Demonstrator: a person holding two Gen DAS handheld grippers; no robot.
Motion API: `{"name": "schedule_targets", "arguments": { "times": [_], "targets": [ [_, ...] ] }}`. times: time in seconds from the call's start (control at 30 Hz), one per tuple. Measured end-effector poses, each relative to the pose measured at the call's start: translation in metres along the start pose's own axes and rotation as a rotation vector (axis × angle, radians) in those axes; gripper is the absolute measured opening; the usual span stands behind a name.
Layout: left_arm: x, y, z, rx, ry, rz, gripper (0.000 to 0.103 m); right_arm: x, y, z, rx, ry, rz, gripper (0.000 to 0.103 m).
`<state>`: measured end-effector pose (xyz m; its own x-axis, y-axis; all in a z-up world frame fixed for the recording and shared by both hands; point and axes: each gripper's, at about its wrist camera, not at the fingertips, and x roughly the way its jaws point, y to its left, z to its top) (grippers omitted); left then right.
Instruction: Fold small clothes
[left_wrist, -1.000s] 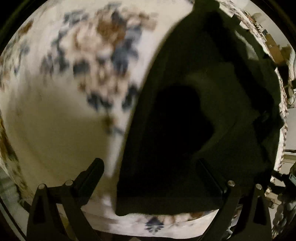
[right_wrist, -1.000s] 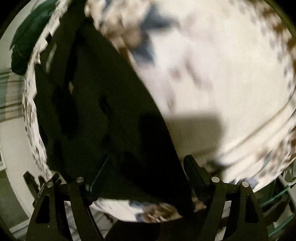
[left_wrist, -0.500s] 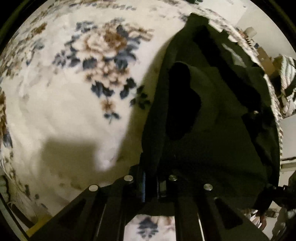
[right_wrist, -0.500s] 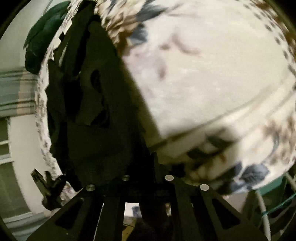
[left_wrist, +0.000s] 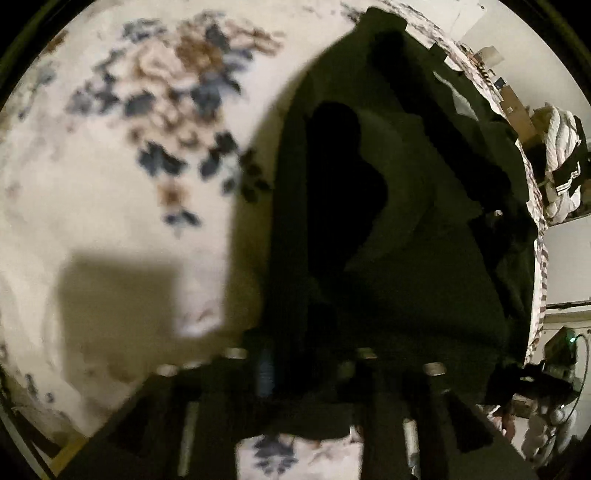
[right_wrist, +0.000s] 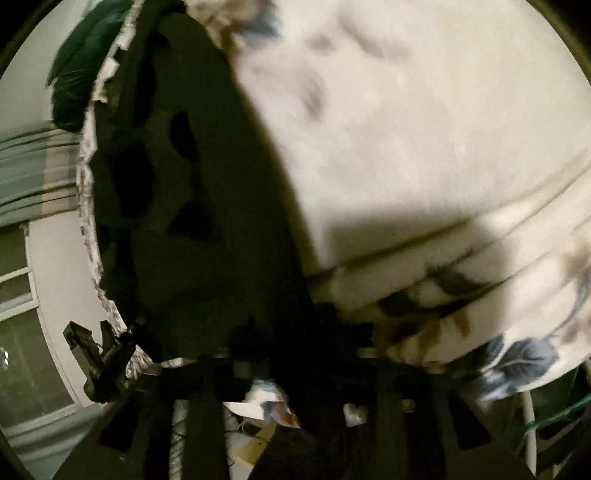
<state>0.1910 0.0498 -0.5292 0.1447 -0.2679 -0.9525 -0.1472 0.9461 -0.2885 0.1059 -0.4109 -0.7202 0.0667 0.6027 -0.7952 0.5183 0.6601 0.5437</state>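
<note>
A dark, nearly black garment (left_wrist: 406, 221) lies on a white blanket with blue and brown flowers (left_wrist: 129, 166). My left gripper (left_wrist: 299, 354) is shut on the garment's near left edge and holds it a little off the blanket. In the right wrist view the same garment (right_wrist: 207, 221) fills the left half. My right gripper (right_wrist: 295, 354) is shut on its near right edge, beside the blanket's folds (right_wrist: 424, 280). The left gripper also shows at the lower left of the right wrist view (right_wrist: 99, 354). Both views are blurred.
The floral blanket (right_wrist: 424, 129) covers the surface to the far edge. A dark green cloth (right_wrist: 77, 74) lies past the far corner. A striped bundle (left_wrist: 561, 162) and boxes (left_wrist: 513, 103) stand beyond the right edge. A pale wall and window frame (right_wrist: 22, 295) are at left.
Both grippers went from wide open around the garment's near corners to shut on them. The near edge has lifted off the blanket.
</note>
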Motion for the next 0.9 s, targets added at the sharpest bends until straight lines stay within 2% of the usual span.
{"name": "schedule_targets", "arguments": {
  "times": [0.1, 0.13, 0.17, 0.2, 0.23, 0.3, 0.47, 0.57, 0.7, 0.8, 0.9],
  "targets": [
    [0.006, -0.001, -0.003, -0.016, -0.028, 0.002, 0.032, 0.018, -0.009, -0.006, 0.021, 0.037, 0.043, 0.045],
    [0.004, -0.002, -0.004, -0.019, -0.042, 0.01, 0.021, 0.02, -0.01, -0.01, 0.02, 0.016, 0.05, 0.044],
    [0.001, -0.004, -0.006, -0.023, -0.052, 0.026, 0.007, 0.018, -0.011, -0.012, 0.031, -0.006, 0.056, 0.027],
    [-0.003, -0.004, -0.009, -0.025, -0.058, 0.026, 0.007, 0.018, -0.011, -0.015, 0.038, -0.003, 0.067, 0.012],
    [-0.01, -0.006, -0.011, -0.025, -0.07, 0.026, 0.006, 0.016, -0.01, -0.017, 0.04, -0.002, 0.066, 0.009],
    [-0.034, -0.014, -0.013, -0.038, -0.085, 0.016, 0.006, 0.003, -0.003, -0.023, 0.028, -0.019, 0.078, 0.009],
    [-0.101, -0.032, 0.003, -0.1, -0.153, -0.082, 0.005, -0.046, 0.034, -0.032, -0.027, -0.033, 0.148, 0.009],
    [-0.13, -0.045, 0.03, -0.141, -0.2, -0.155, 0.005, -0.077, 0.07, -0.02, -0.087, -0.061, 0.183, 0.009],
    [-0.133, -0.062, 0.082, -0.165, -0.224, -0.238, 0.005, -0.105, 0.115, 0.009, -0.099, -0.107, 0.263, 0.008],
    [-0.126, -0.067, 0.118, -0.186, -0.232, -0.255, 0.005, -0.119, 0.144, 0.048, -0.094, -0.154, 0.303, 0.009],
    [-0.112, -0.068, 0.17, -0.225, -0.232, -0.272, 0.005, -0.124, 0.167, 0.1, -0.074, -0.201, 0.294, 0.009]
  ]
}}
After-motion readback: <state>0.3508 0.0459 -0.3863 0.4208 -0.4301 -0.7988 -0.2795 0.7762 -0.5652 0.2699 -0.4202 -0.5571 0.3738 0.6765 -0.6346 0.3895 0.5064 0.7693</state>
